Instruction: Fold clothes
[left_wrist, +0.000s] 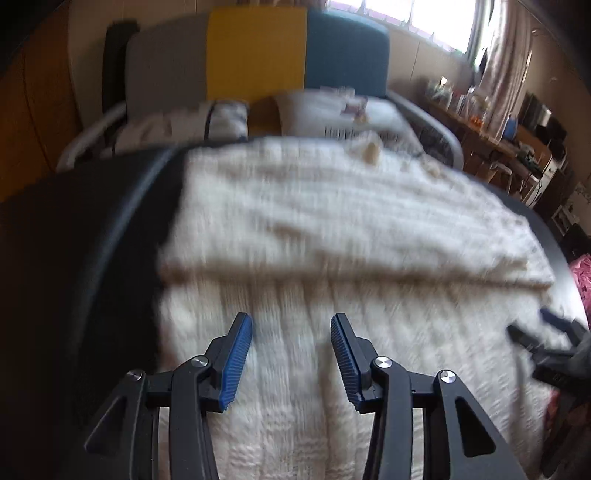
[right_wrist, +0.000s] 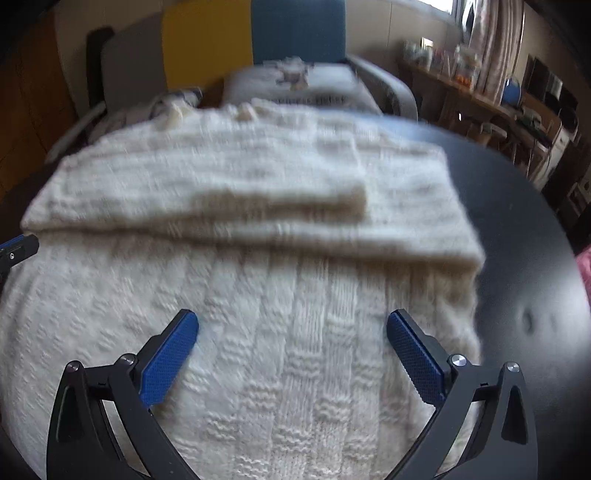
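Note:
A cream cable-knit sweater (left_wrist: 314, 229) lies spread on a round black table (left_wrist: 74, 258), with its sleeves folded across the body in a thick band (right_wrist: 207, 199). My left gripper (left_wrist: 291, 321) hovers open over the sweater's near left part, nothing between its blue pads. My right gripper (right_wrist: 291, 321) stands wide open above the sweater's (right_wrist: 295, 350) near right part, also holding nothing. The right gripper's fingers (left_wrist: 546, 343) show at the right edge of the left wrist view. A tip of the left gripper's finger (right_wrist: 18, 247) peeks in at the left edge of the right wrist view.
Behind the table stands a bed (left_wrist: 332, 114) with pillows and a grey, yellow and blue headboard (left_wrist: 255, 48). A cluttered wooden shelf (left_wrist: 498, 125) runs along the right wall under a curtained window. Bare black tabletop (right_wrist: 524, 258) shows right of the sweater. Pink fabric (left_wrist: 583, 280) lies at the far right.

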